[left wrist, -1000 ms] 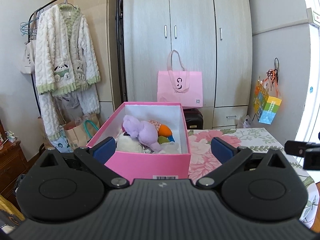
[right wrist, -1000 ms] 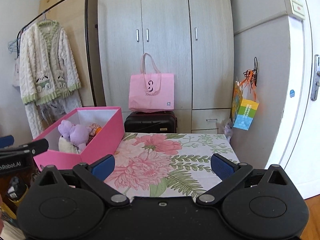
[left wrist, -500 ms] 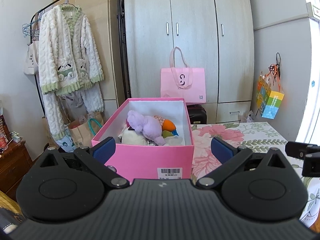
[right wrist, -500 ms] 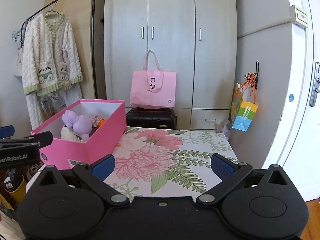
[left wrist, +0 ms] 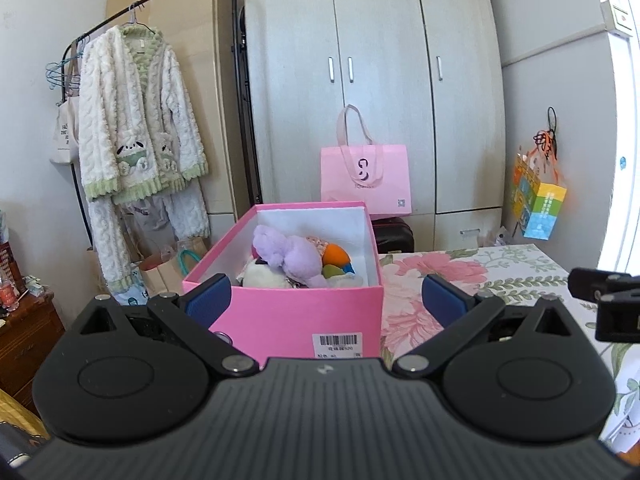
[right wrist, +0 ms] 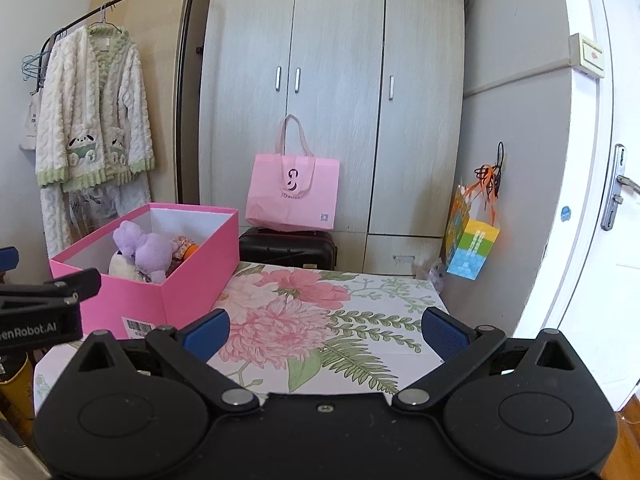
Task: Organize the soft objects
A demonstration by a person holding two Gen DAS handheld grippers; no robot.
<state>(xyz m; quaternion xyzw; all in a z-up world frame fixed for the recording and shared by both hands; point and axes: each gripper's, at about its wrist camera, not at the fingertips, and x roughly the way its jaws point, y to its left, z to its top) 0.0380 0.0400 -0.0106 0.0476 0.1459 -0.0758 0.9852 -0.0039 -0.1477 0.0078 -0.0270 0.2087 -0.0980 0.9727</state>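
The soft toys sit heaped in the open pink box [left wrist: 304, 312] at the left end of the table, a purple plush [left wrist: 292, 256] lying on top with a white plush [left wrist: 264, 276] under it and an orange and green stuffed piece [left wrist: 334, 260] tucked towards the back. The left gripper [left wrist: 326, 300] hangs in front of the box's near wall, its blue pads spread wide with nothing between them; the right gripper [right wrist: 324, 328] is just as open and empty over the floral tablecloth [right wrist: 360, 300]. I'd say these toys are light and squashy, so they will give under the pads rather than slip, and the purple one's rounded body is the obvious place to pinch, since it stands proud of the rim. The cardboard walls look thin, and a gripper catching the near edge could shove or tip the box, which seems close to the table's left side. To the right the cloth is bare all the way across, plenty of room to set things down.
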